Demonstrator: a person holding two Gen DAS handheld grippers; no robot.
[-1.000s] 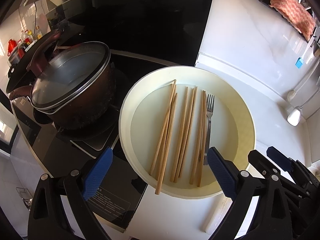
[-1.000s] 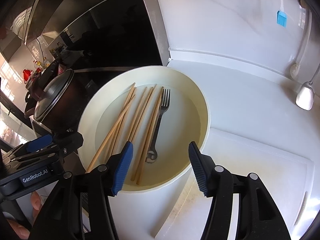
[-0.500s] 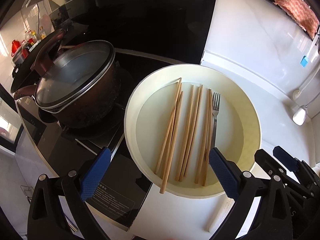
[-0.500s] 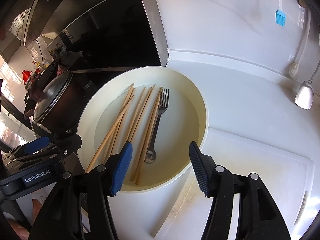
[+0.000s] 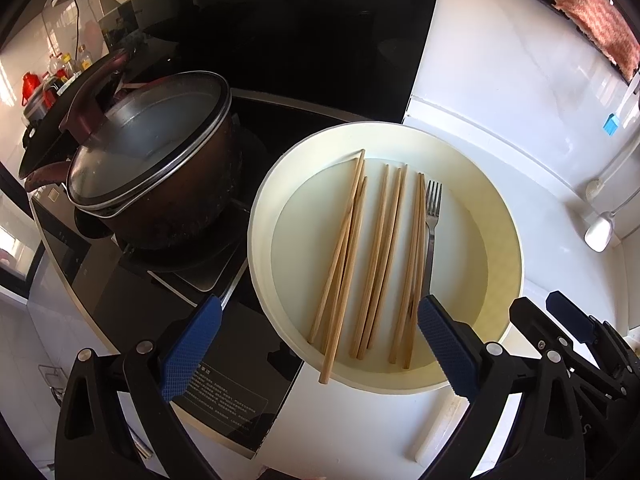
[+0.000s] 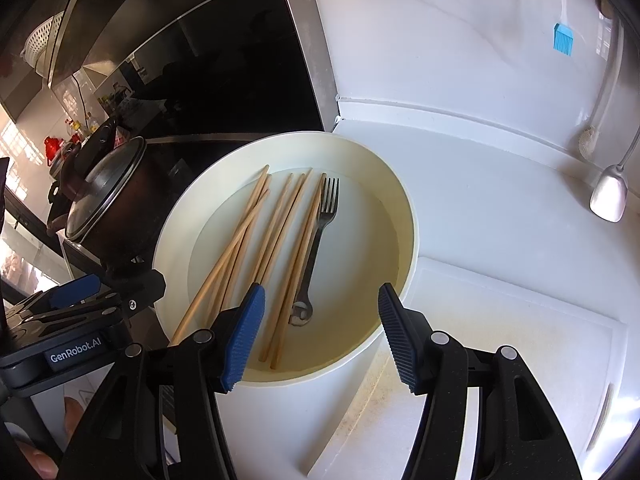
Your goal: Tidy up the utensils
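Hovering above a round cream basin (image 5: pixel 508 224) sitting on the white counter (image 5: pixel 472 120), just beside a black cooktop (image 5: pixel 224 376). Left tool (image 5: pixel 316 344) hanging over the near rim with its blue-padded jaws spread wide, released, gripping nothing; right tool (image 6: pixel 320 334) likewise poised over the near edge, jaws apart and empty, clear of the basin's contents. Lying flat on the basin floor: several wooden chopsticks (image 5: pixel 376 256) running roughly parallel in loose groups, the leftmost ones crossing one another, one overhanging the near rim. Resting just beside the rightmost chopsticks, a metal fork (image 6: pixel 316 244), tines pointing away from the tools, handle end toward them, touching or nearly touching the neighbouring sticks. Standing on the cooktop to the left of the basin, a dark brown pot (image 5: pixel 168 208) wearing a glass lid (image 5: pixel 148 140), well apart from the utensils. Lying on the counter under the right tool, a white cutting board (image 6: pixel 500 360), its corner close against the basin. Hanging on the white wall beyond, a blue silicone brush (image 6: pixel 562 38) and a metal spoon (image 6: pixel 608 196), with an orange cloth (image 5: pixel 592 16) draped higher up in the left wrist view. Showing at the lower left corner of the right wrist view, fingertips (image 6: pixel 38 460) of the person's hand.
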